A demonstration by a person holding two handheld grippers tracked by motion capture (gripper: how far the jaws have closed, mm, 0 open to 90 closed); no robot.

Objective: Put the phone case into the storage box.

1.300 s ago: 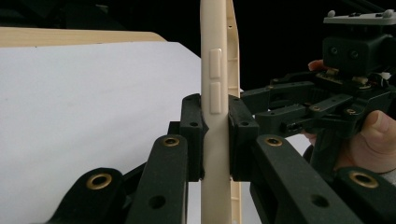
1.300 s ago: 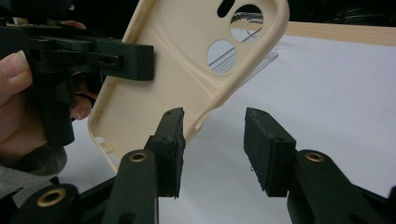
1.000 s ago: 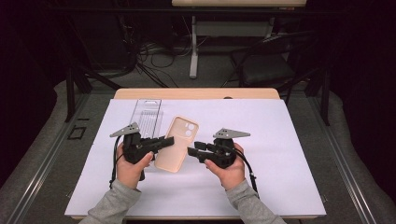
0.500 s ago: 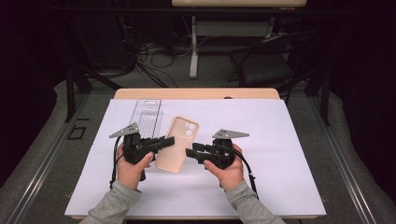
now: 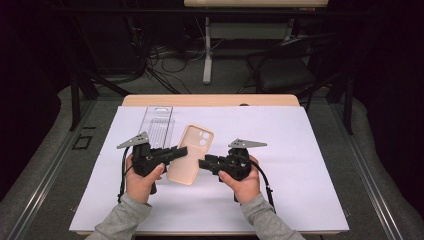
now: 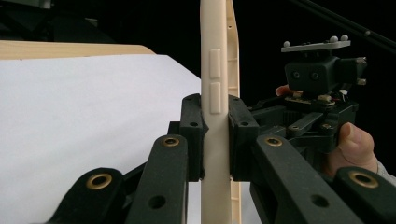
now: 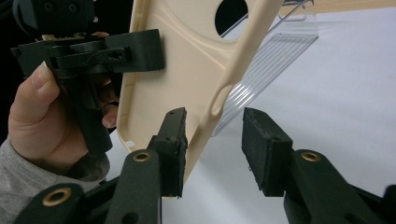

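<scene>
My left gripper [image 5: 182, 150] is shut on the left edge of a beige phone case [image 5: 192, 150] and holds it tilted above the white sheet. In the left gripper view the case [image 6: 215, 93] stands edge-on between the pressed pads of that gripper [image 6: 215, 128]. My right gripper [image 5: 202, 163] points left at the case's lower right edge. In the right gripper view that edge [image 7: 219, 100] lies between the jaws of the right gripper [image 7: 212, 135], which have just been closing. One pad sits at the case's inner face. The other pad [image 7: 261, 149] stands apart from it.
A clear plastic package [image 5: 157, 125] lies flat on the white sheet [image 5: 290, 150] behind the case, towards the table's back left. The wooden table edge [image 5: 210, 100] runs along the back. Cables and chair legs stand on the dark floor beyond.
The right gripper's jaw tips have edged slightly left towards the case. The left hand and the case have stayed put.
</scene>
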